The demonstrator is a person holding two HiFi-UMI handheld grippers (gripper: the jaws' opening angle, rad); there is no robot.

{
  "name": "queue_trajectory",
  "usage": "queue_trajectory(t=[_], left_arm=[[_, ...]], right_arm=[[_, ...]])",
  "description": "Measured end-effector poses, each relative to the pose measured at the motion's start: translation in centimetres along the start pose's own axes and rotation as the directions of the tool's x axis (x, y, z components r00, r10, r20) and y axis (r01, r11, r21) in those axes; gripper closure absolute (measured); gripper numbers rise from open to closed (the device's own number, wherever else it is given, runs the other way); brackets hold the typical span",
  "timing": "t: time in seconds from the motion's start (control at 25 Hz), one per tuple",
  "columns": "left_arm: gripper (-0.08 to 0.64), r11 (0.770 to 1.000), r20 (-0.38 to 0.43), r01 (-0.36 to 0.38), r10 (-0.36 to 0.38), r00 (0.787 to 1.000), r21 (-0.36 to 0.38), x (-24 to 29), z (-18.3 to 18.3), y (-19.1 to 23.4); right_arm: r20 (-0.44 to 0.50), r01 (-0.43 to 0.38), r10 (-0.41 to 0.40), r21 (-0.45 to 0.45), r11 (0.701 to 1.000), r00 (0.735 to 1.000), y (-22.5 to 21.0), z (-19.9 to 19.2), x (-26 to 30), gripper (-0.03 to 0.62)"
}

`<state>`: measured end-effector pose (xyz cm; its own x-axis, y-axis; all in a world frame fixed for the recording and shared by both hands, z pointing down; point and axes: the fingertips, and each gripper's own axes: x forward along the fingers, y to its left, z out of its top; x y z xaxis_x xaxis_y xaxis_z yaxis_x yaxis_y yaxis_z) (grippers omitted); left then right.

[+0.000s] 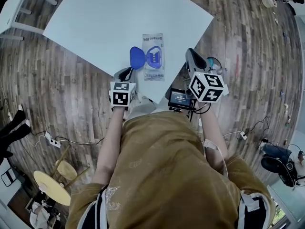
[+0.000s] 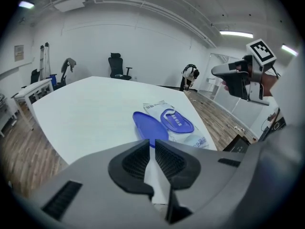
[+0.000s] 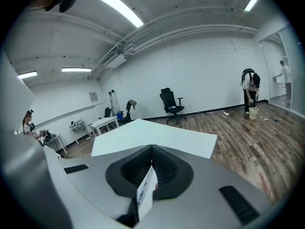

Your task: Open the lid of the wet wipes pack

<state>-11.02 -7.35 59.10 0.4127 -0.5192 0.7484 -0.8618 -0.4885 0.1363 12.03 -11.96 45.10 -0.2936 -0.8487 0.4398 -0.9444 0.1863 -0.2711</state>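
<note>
The wet wipes pack lies flat near the near corner of the white table. Its blue oval lid stands flipped open to the left of the blue-rimmed opening. My left gripper is just this side of the lid, shut and holding nothing. In the left gripper view the open lid and pack sit right past the shut jaws. My right gripper hangs beside the table's right edge, raised off the pack. Its view shows shut jaws and bare table; the pack is hidden there.
The table corner points at the person. A small screen device sits below the right gripper. Wooden floor surrounds the table, with cables and a stool. An office chair and a person stand far off.
</note>
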Motion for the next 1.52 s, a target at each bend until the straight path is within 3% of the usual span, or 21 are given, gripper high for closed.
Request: queue_trajectory(t=[0.28, 1.0, 1.08, 1.24, 1.52], left_arm=[[0.517, 0.999, -0.023, -0.019, 0.018, 1.000, -0.039, 0.7, -0.8, 1.1], [0.535, 0.998, -0.139, -0.062, 0.062, 0.988, 0.007, 3.0, -3.1, 1.0], [0.535, 0.997, -0.111, -0.079, 0.080, 0.991, 0.011, 2.6, -2.6, 1.2], [0.537, 0.992, 0.026, -0.125, 0.125, 0.992, 0.027, 1.2, 0.3, 1.6], [0.537, 0.984, 0.253, -0.174, 0.164, 0.954, 0.019, -2.0, 7.5, 1.8]], right_arm=[[0.032, 0.025, -0.024, -0.020, 0.999, 0.999, -0.7, 0.8, -1.3, 0.583], [0.002, -0.013, 0.013, -0.079, 0.997, 1.000, 1.8, -0.4, 0.2, 0.583], [-0.006, -0.015, 0.014, -0.083, 0.996, 1.000, 2.1, -0.6, 0.4, 0.583], [-0.017, -0.022, 0.021, -0.093, 0.995, 1.000, 2.4, -0.9, 0.6, 0.583], [-0.020, -0.024, 0.022, -0.114, 0.993, 1.000, 3.0, -1.0, 0.7, 0.584]])
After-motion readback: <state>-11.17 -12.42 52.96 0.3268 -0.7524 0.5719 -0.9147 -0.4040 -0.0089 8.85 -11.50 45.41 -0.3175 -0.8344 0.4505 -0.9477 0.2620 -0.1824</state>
